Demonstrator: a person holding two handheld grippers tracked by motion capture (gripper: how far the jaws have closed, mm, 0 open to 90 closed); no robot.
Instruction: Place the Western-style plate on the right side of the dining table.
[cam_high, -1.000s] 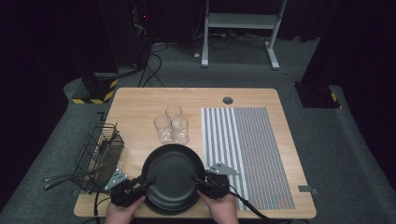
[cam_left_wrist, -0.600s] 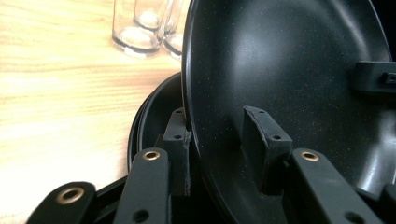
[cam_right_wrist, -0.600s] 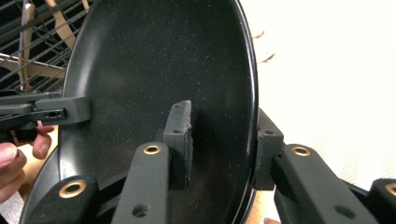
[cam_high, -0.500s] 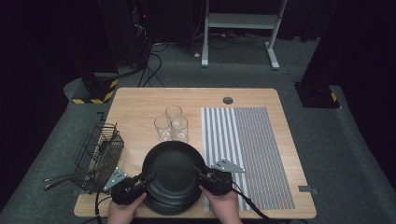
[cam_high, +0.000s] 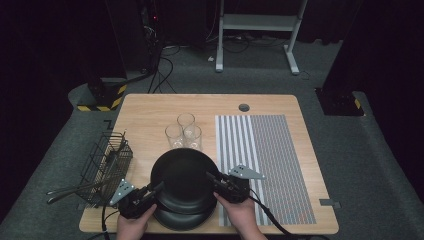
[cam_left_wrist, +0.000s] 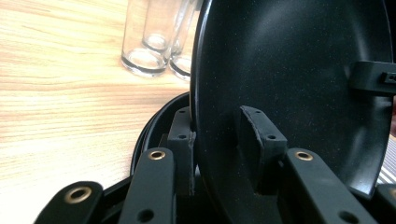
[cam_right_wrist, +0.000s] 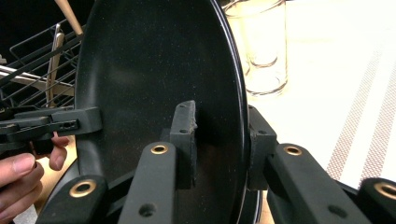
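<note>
The top black plate (cam_high: 182, 175) sits at the near edge of the desk (cam_high: 150, 115), on a stack of like plates (cam_high: 182, 220) whose front rim reaches the desk edge. The left tool (cam_high: 156, 190) straddles its left rim and the right tool (cam_high: 214, 181) its right rim. In the left gripper view the plate (cam_left_wrist: 299, 88) stands between the pads, with the inner pad (cam_left_wrist: 257, 140) against its upper face. In the right gripper view both pads meet the rim (cam_right_wrist: 236, 116). Both tools have just been closing on the rim and are now clamped on it.

Open room: three glasses (cam_high: 182, 132) stand just beyond the far rim, the wire basket (cam_high: 105, 162) lies near on the left, and the striped mat (cam_high: 270, 160) lies close on the right. The far half of the desk is bare wood.

Hidden: the lower plates show only as a dark rim (cam_left_wrist: 154, 126) beneath. The contents of the basket are hard to make out. The person's hands are cut off by the bottom of the high view.

Change: compared with a second ago, both tools have drawn in over the rim, and the top plate now sits a little farther from the person than the stack beneath it.
</note>
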